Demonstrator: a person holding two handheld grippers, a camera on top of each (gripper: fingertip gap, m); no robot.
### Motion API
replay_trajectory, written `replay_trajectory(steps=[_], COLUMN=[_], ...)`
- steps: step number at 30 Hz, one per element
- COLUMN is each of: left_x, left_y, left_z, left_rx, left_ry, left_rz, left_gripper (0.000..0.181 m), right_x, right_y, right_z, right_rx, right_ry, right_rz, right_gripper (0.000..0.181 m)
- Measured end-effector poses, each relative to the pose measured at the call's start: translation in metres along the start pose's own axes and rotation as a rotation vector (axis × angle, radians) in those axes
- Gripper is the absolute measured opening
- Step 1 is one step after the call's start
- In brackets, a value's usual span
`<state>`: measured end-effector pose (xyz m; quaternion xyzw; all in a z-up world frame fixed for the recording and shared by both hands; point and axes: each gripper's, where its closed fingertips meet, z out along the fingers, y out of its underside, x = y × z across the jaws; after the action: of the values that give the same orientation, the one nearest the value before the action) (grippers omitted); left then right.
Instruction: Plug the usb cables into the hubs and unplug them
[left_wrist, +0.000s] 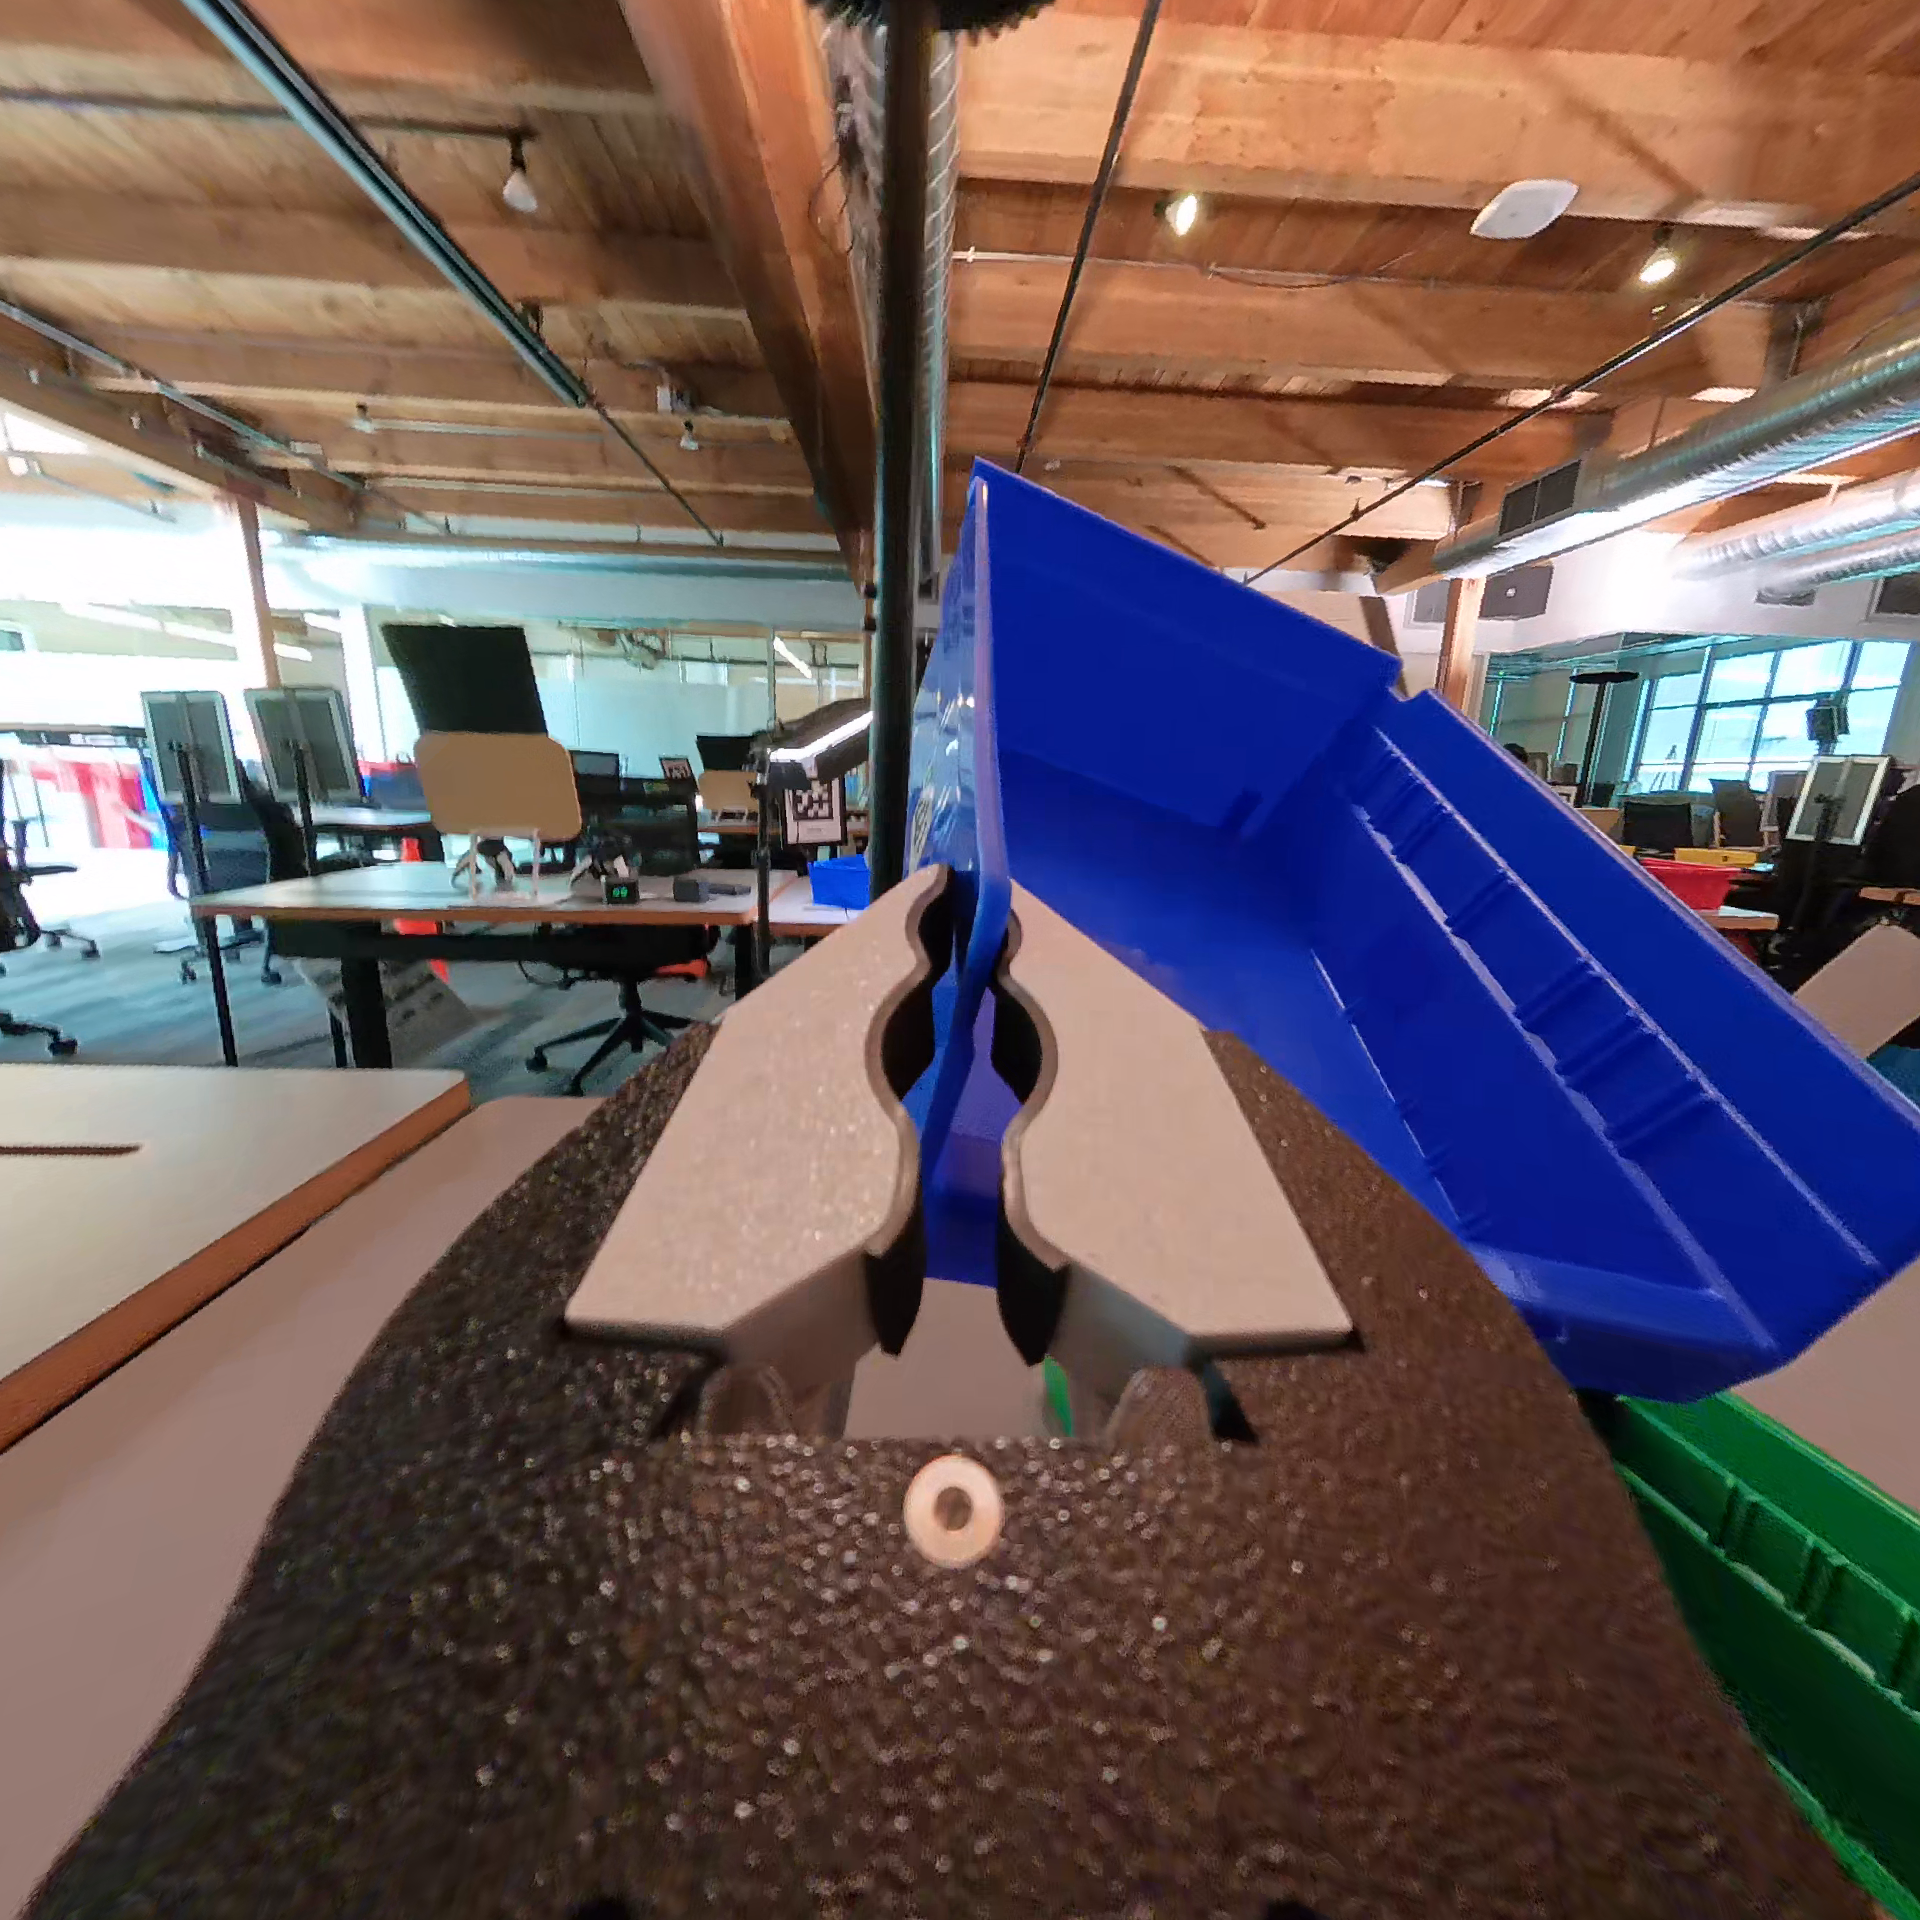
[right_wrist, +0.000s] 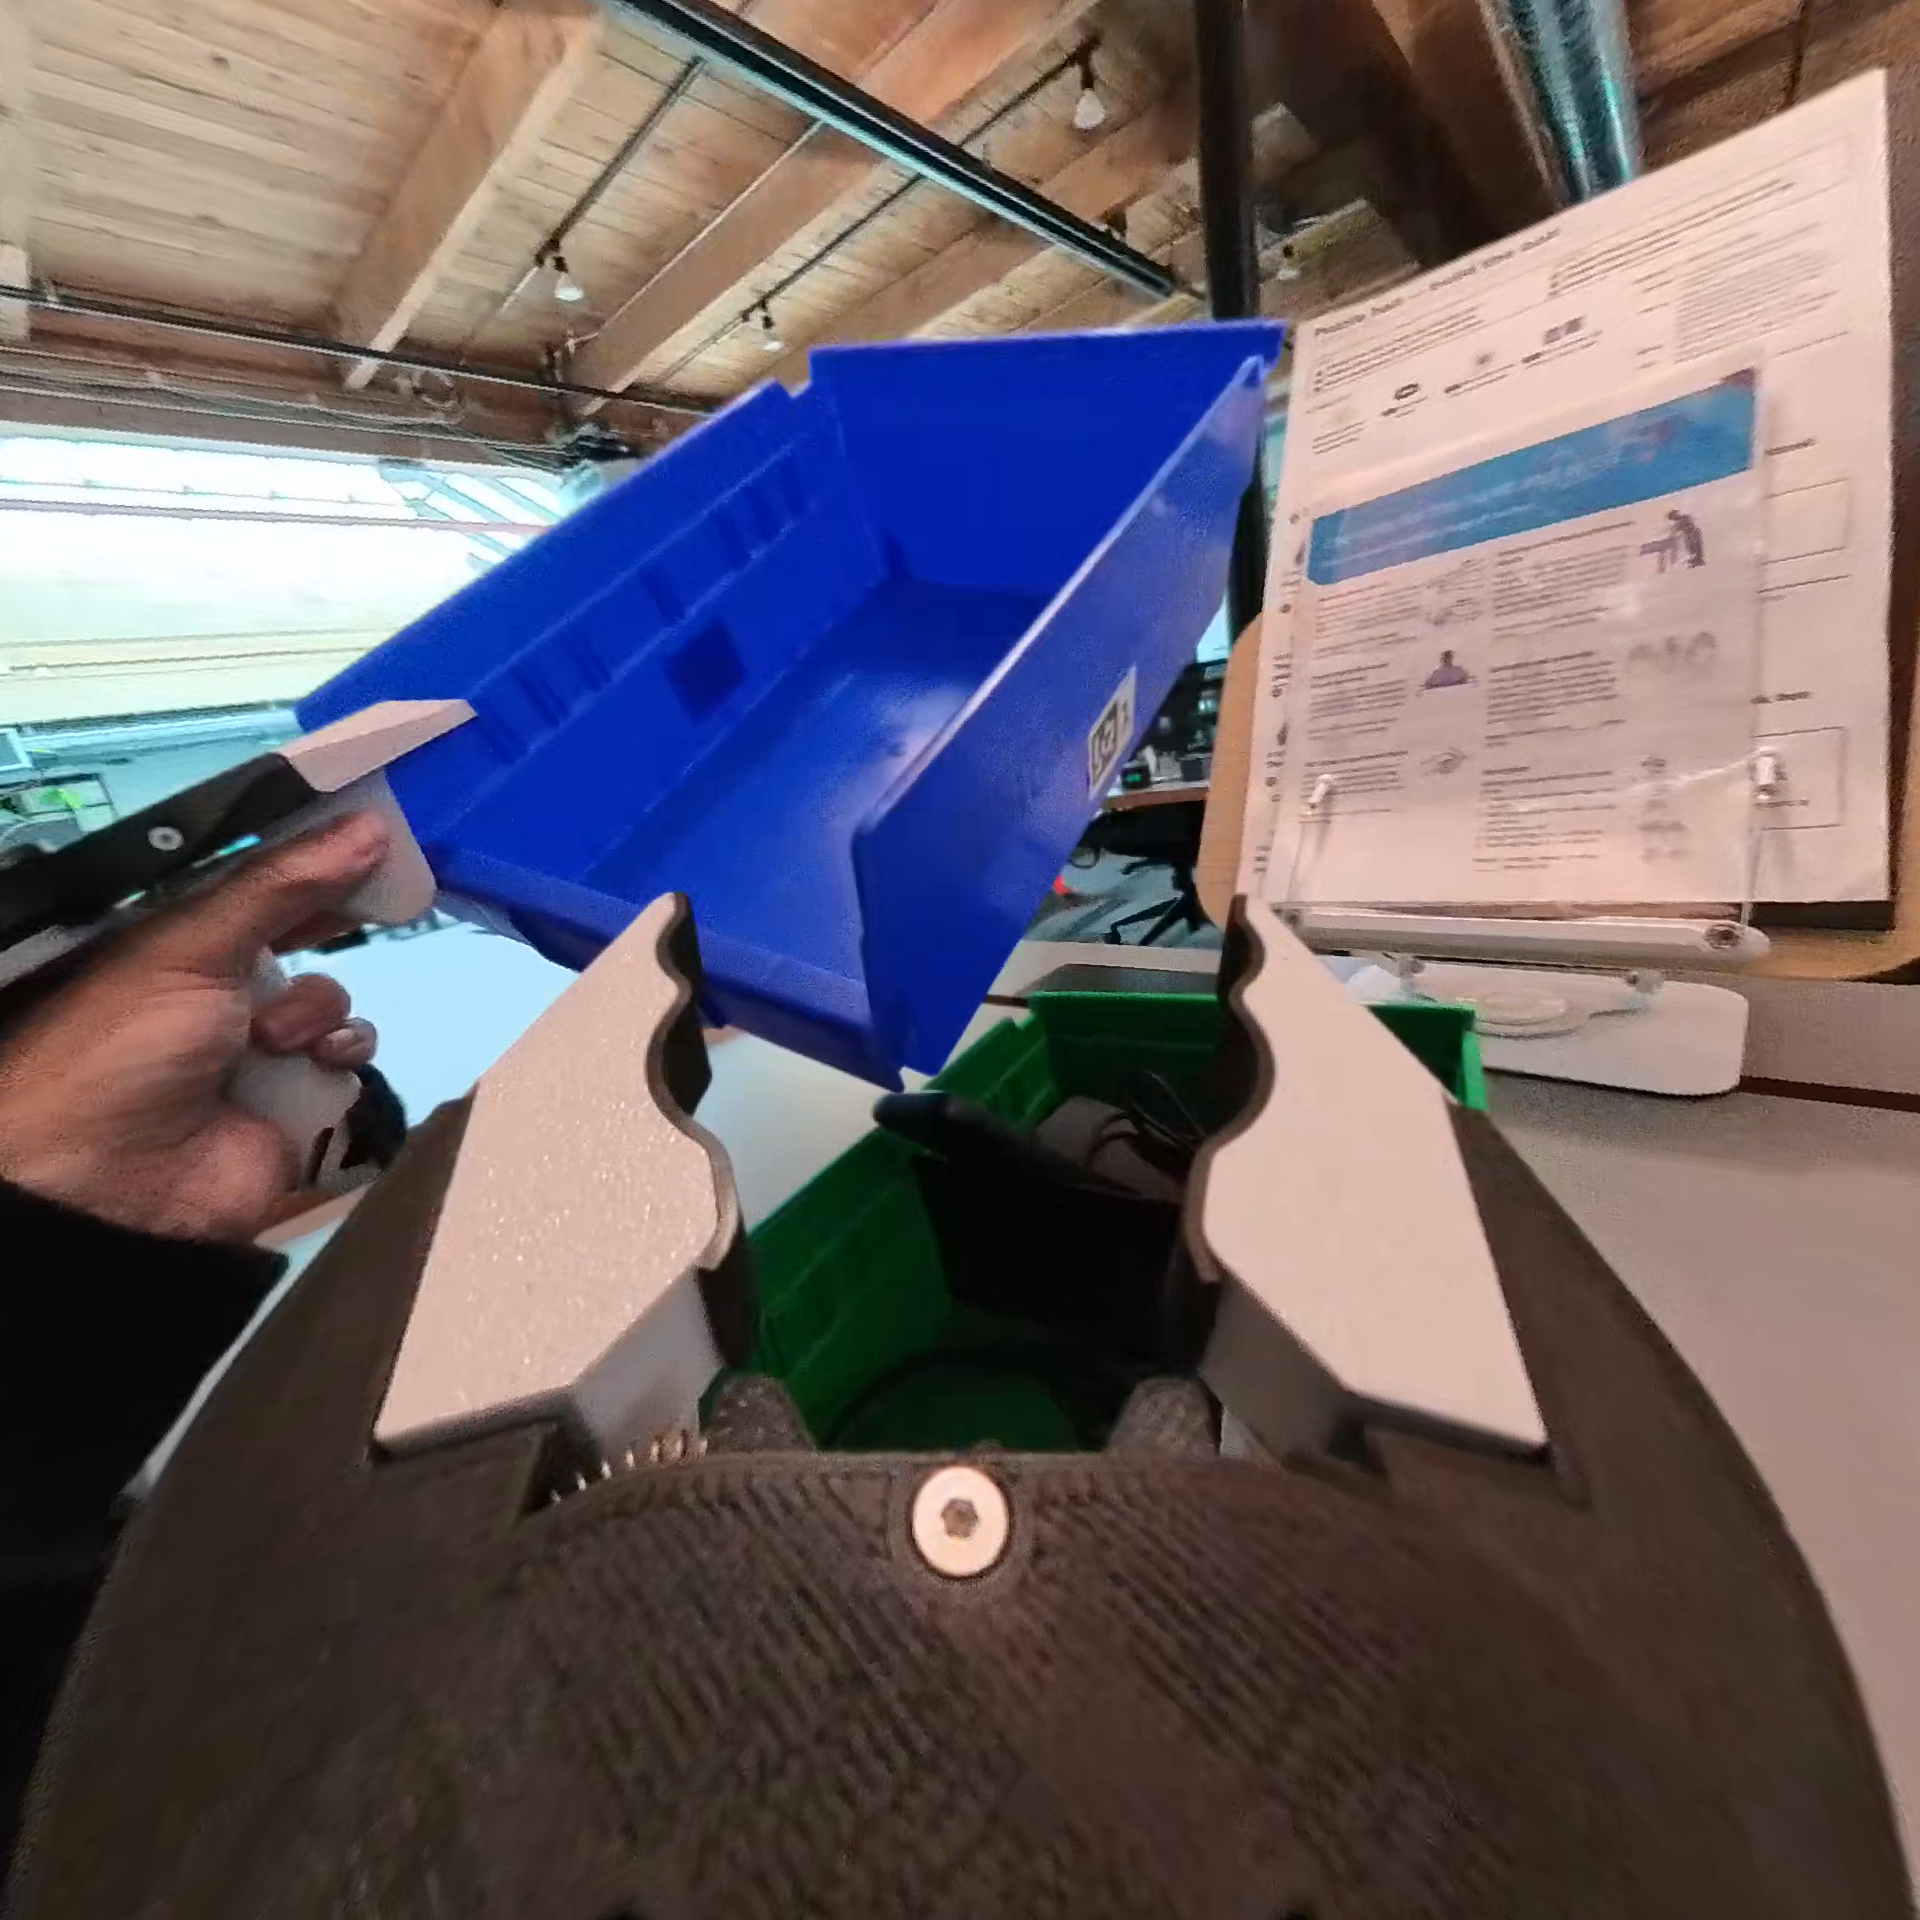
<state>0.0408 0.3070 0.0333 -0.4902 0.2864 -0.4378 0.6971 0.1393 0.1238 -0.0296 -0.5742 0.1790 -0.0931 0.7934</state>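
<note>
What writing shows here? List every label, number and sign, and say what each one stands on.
White sticker on the blue bin, side wall: printed mark, too blurred to read.
Printed sheets in the clear stand: text too small and blurred to read.
Marker card on a far desk: black-and-white pattern, no legible words.
Small display on a far desk: green digits, too small to read.
Nothing here can be quoted.

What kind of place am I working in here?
Probably an open-plan office or lab workspace: desks with rolling chairs, an exposed timber ceiling with metal ducting, and tablets on stands.
</note>
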Motion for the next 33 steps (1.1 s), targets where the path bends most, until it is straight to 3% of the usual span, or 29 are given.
replay_trajectory(steps=[1,3,5,7,10,12,18,22,24,28,33], left_x=[0.015,0.046,0.074,0.098,0.123,0.15,0.221,0.255,0.268,0.251,0.126], left_y=[0.001,0.004,0.008,0.012,0.011,0.006,0.012,0.021,0.029,0.052,0.12], left_z=[0.002,0.004,0.005,0.004,0.0,-0.006,-0.021,-0.031,-0.037,-0.052,-0.033], left_rx=[0.014,0.038,0.051,0.064,0.121,0.157,0.223,0.227,0.199,0.09,-0.315], left_ry=[0.005,0.035,0.078,0.115,0.126,0.183,0.322,0.456,0.537,0.588,0.227], left_rz=[0.021,0.05,0.066,0.074,0.097,0.107,0.247,0.222,0.222,0.206,0.249], left_gripper=[0.001,0.001,0.001,0.0,0.002,0.007,0.02,0.028,0.044,0.063,0.065], right_x=[0.006,0.011,0.022,0.054,0.096,0.12,0.172,0.199,0.214,0.26,0.316], right_y=[0.004,0.008,0.008,0.0,-0.012,-0.009,-0.037,-0.057,-0.063,-0.066,-0.055], right_z=[0.001,0.003,0.003,-0.004,-0.015,-0.02,-0.043,-0.064,-0.075,-0.103,-0.142], right_rx=[-0.011,-0.015,-0.009,0.041,0.081,0.039,0.165,0.196,0.212,0.194,0.131], right_ry=[0.015,0.017,0.052,0.178,0.244,0.282,0.262,0.293,0.299,0.391,0.501], right_rz=[0.003,0.026,0.029,0.025,0.073,0.077,0.283,0.217,0.275,0.318,0.301], right_gripper=[0.1,0.097,0.073,0.059,0.018,0.005,0.003,0.002,0.003,0.004,0.004])
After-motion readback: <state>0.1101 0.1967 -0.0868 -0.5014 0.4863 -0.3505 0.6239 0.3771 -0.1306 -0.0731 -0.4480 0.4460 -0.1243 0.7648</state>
